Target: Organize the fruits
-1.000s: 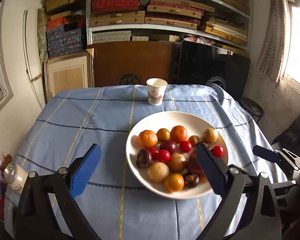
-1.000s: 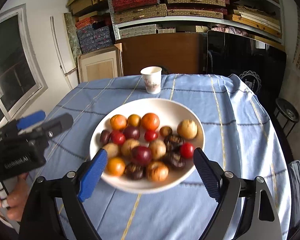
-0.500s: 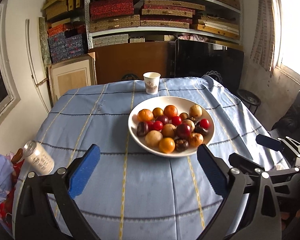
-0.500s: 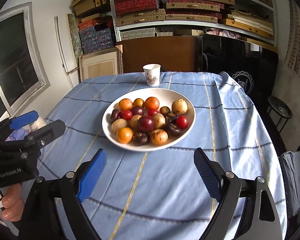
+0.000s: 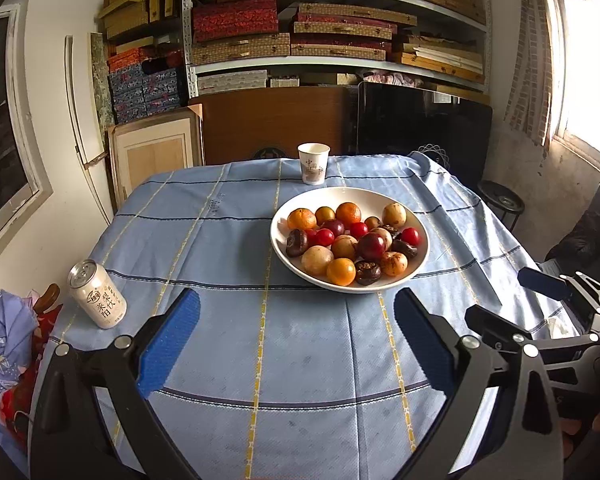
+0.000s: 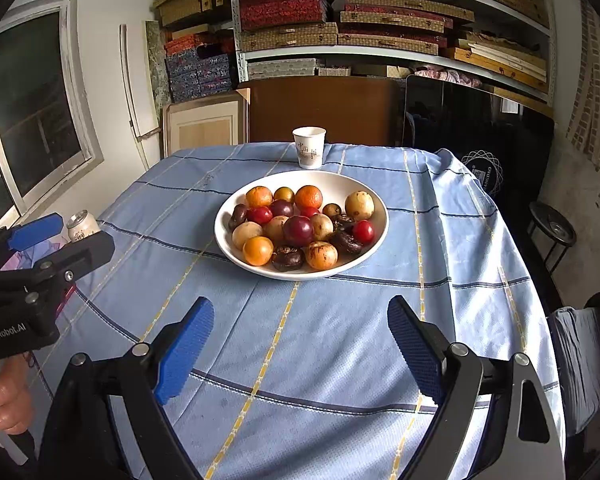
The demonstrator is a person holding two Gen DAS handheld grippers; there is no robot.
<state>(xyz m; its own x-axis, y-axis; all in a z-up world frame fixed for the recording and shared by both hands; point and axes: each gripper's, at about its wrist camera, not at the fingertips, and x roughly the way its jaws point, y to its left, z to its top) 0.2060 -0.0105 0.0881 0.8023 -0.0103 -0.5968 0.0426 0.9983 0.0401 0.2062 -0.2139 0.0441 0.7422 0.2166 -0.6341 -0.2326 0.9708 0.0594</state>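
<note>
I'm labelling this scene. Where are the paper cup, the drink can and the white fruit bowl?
paper cup (image 6: 309, 152): right wrist view, middle of its printed side.
drink can (image 5: 100, 302): left wrist view, middle of its label.
white fruit bowl (image 6: 342, 184): right wrist view, bare inner wall at the back.

A home storeroom: shelves (image 5: 340, 60) stacked with boxes (fabric-covered), a clothed table (image 5: 220, 240) before them.

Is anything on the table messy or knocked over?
Nothing is knocked over or spilled. The fruits sit piled in the white bowl, and the paper cup stands upright behind it. The drink can stands close to the left table edge. The tablecloth bunches up at the far right corner.
</note>
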